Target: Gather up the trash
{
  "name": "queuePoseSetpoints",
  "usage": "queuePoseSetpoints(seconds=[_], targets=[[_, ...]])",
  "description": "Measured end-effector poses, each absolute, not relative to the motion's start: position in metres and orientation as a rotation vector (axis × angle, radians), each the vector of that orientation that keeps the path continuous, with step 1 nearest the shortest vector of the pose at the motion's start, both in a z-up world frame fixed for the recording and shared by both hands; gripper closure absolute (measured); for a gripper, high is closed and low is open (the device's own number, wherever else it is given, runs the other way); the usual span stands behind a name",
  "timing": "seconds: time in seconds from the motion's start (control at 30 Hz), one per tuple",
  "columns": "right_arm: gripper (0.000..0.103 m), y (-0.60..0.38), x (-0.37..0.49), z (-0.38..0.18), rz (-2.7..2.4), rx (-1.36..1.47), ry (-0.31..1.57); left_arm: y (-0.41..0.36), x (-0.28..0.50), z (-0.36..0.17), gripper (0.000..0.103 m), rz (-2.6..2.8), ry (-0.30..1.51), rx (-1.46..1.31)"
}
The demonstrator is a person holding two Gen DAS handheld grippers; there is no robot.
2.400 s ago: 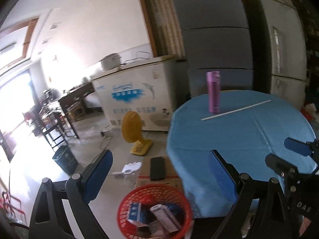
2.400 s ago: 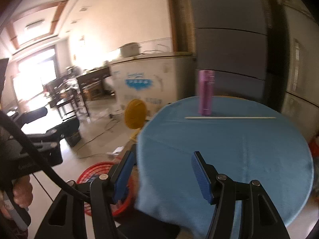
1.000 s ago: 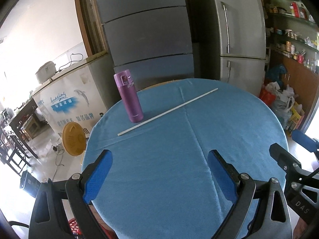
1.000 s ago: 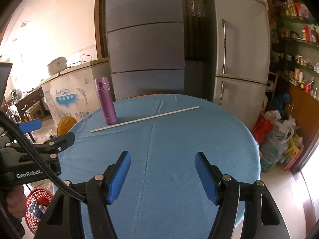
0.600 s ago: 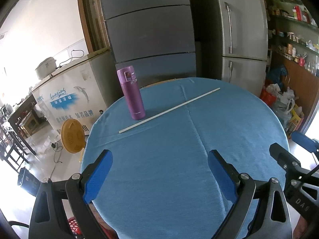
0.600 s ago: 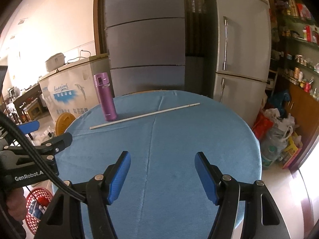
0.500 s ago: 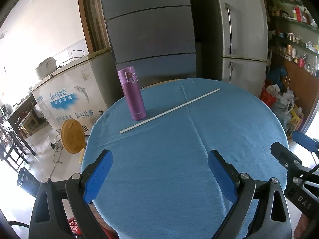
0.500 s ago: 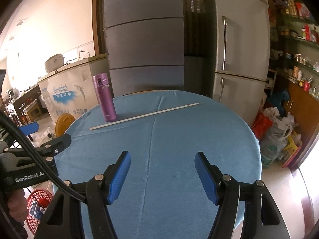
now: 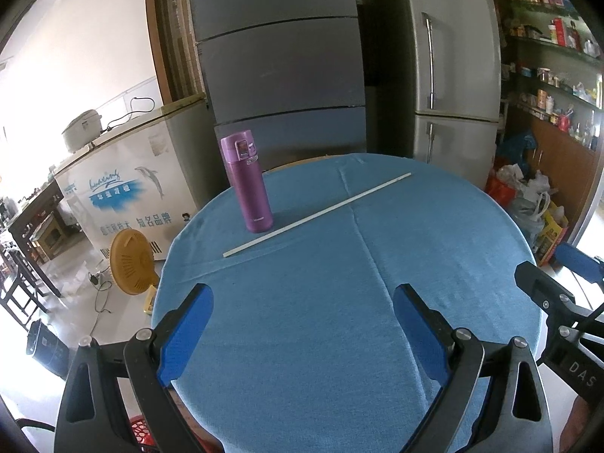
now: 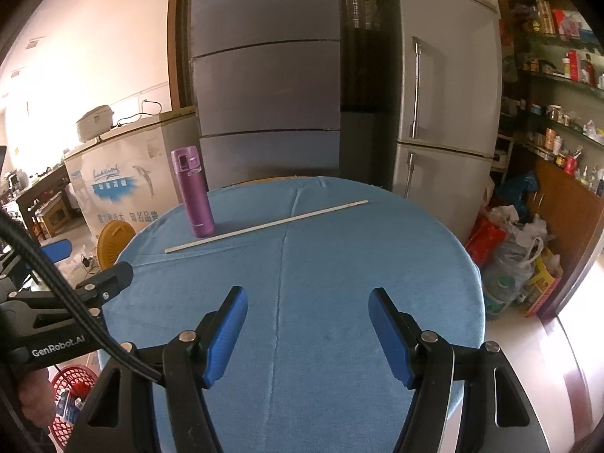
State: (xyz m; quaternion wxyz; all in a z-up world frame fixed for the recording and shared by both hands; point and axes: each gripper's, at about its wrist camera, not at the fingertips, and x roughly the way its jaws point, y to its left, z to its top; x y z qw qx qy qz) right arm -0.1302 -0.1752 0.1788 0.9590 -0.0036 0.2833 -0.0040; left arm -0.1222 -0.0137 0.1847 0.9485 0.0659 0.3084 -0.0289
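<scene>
Blue cloth covers the round table (image 9: 434,234) that both grippers hang over at its near edge. The left gripper (image 9: 302,334) has its blue-padded fingers spread wide with nothing between them, and the right gripper (image 10: 307,334) is likewise wide open and empty, just to the right of the other.

Ahead of the left gripper and a little to its left, a purple thermos bottle (image 9: 247,183) stands upright on the cloth. A long thin white stick (image 9: 317,216) lies flat just beside the bottle's base, running away to the right toward the far edge; whether it touches the bottle I cannot tell.

Down on the floor, below and to the left of the right gripper, sits a red mesh trash basket (image 10: 73,381) with some packaging in it. Beyond the table stand a grey refrigerator (image 10: 441,113) and a white chest freezer (image 9: 128,188).
</scene>
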Motion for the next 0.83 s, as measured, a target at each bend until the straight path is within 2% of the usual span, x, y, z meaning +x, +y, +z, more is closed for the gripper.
queuePoseSetpoints(seconds=[0.6,0.83], targets=[[0.033,-0.194,-0.108,0.166,-0.018,0.035,0.609,-0.025,-0.103,0.181,0.007,-0.061,0.657,0.158],[0.033,-0.226,-0.072,0.125,-0.122,0.083,0.666,-0.028,-0.066,0.143,0.007,-0.089,0.732,0.128]])
